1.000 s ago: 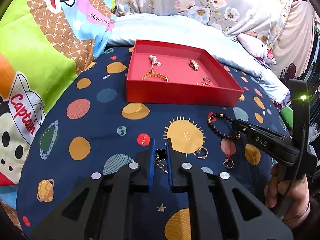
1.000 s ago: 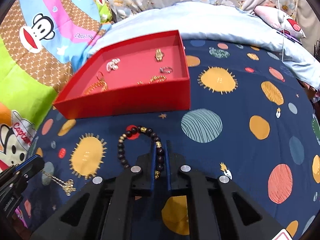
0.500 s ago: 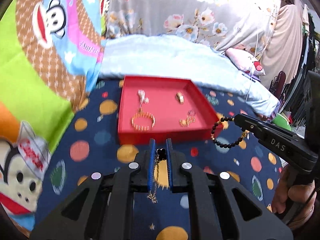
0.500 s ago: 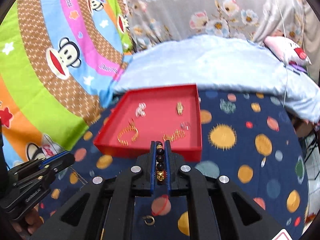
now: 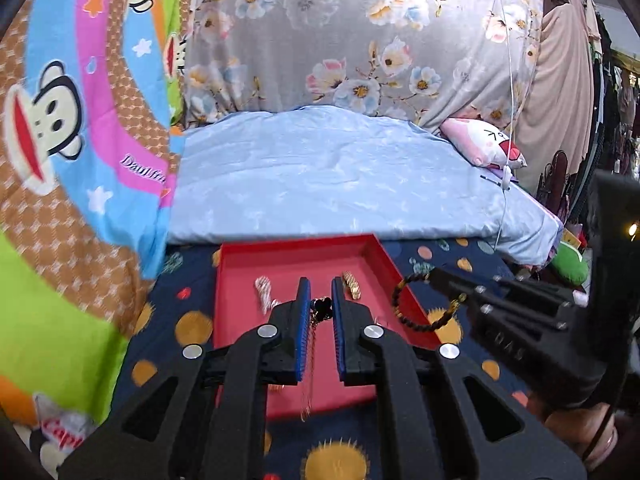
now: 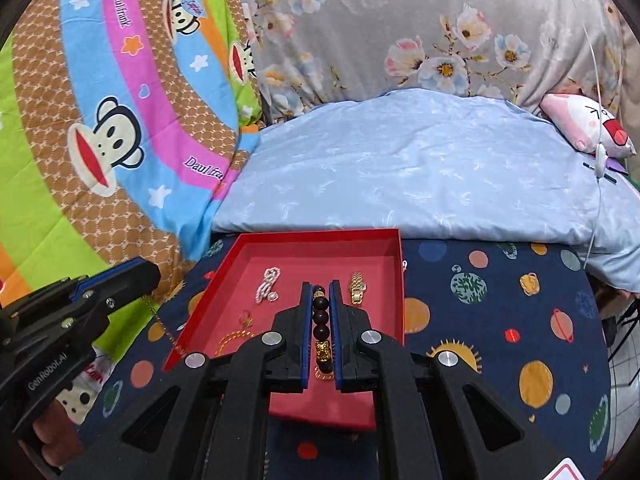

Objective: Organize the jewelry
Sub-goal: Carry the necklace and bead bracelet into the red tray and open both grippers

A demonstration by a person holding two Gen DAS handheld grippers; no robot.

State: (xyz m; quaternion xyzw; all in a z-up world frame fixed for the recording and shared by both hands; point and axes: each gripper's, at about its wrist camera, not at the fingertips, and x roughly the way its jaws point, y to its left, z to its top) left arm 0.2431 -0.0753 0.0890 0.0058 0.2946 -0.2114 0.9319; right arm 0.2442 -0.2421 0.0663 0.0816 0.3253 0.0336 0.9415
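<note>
A red tray (image 5: 236, 264) (image 6: 394, 264) lies on the planet-print blanket and holds several pieces of jewelry, among them a pearl piece (image 6: 267, 285) and a gold watch (image 6: 356, 288). My left gripper (image 5: 320, 300) is shut on a gold necklace with a black clover pendant (image 5: 321, 306); its chain (image 5: 308, 376) hangs down above the tray. My right gripper (image 6: 319, 292) is shut on a black bead bracelet (image 6: 321, 328) above the tray. The bracelet also shows in the left wrist view (image 5: 416, 312), and the left gripper with its chain (image 6: 164, 328) shows in the right wrist view.
The planet-print blanket (image 6: 500, 320) spreads to the right of the tray. A light blue quilt (image 6: 420, 176) lies behind it, a cartoon monkey blanket (image 6: 100, 140) rises on the left, and a pink plush pillow (image 6: 588, 128) and a white cable (image 6: 598, 120) are at the far right.
Both grippers have risen off the blanket with their jewelry and moved forward over the red tray. The necklace chain now hangs free under the left gripper.
</note>
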